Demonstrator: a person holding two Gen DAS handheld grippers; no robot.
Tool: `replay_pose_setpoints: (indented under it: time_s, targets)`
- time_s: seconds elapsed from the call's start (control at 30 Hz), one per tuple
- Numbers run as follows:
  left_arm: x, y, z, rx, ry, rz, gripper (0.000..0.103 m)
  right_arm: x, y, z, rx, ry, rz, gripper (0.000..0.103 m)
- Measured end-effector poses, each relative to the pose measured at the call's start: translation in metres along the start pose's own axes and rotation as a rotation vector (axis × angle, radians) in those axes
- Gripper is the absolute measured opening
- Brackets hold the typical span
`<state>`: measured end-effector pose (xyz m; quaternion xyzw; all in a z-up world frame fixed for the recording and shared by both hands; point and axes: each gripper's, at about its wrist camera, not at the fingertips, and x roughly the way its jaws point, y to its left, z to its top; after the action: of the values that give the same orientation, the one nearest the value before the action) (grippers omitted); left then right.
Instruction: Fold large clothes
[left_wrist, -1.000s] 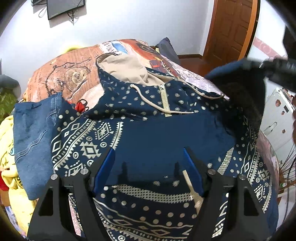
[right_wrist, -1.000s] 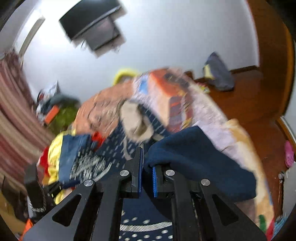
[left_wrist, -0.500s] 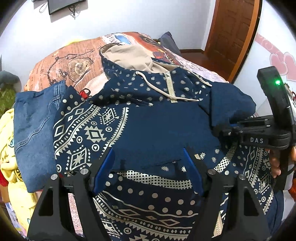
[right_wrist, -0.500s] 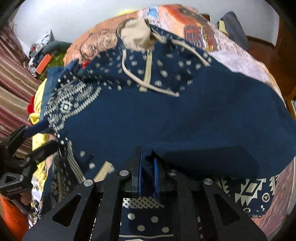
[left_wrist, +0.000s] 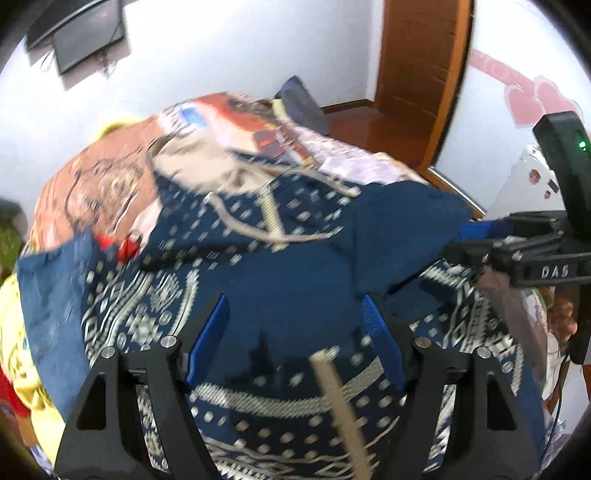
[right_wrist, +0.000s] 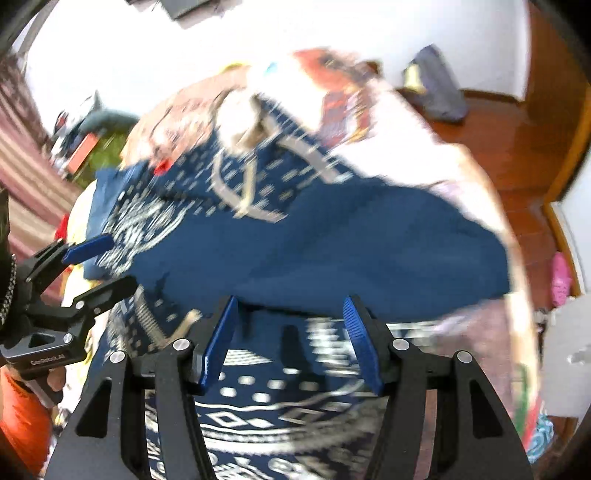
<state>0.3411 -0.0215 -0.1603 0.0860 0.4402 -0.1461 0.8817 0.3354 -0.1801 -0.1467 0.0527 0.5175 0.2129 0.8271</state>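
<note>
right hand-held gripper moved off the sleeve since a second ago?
Yes. The right hand-held gripper carried the sleeve down from mid-air above the bed onto the hoodie; its jaws are now opening, nothing between them.

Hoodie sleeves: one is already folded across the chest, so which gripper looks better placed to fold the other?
Probably left. The left gripper stands open over the hoodie near the patterned sleeve, which still lies unfolded; the right gripper, jaws opening, nothing between them, is beside the folded plain sleeve.
</note>
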Motion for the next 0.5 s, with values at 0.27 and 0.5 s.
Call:
replay_pose_setpoints:
  time_s: [0.27, 0.5]
  targets:
    - [0.023, -0.069, 0.051, 0.122, 0.003, -0.119, 0.073, -0.057, -0.066, -0.013, 0.097, -0.153, -0.163, 0.072]
    - [0.083, -0.146, 0.074, 0.271, 0.105, -0.189, 0.073, -0.065, -0.115, -0.033, 0.208, -0.156, -0.229, 0.072]
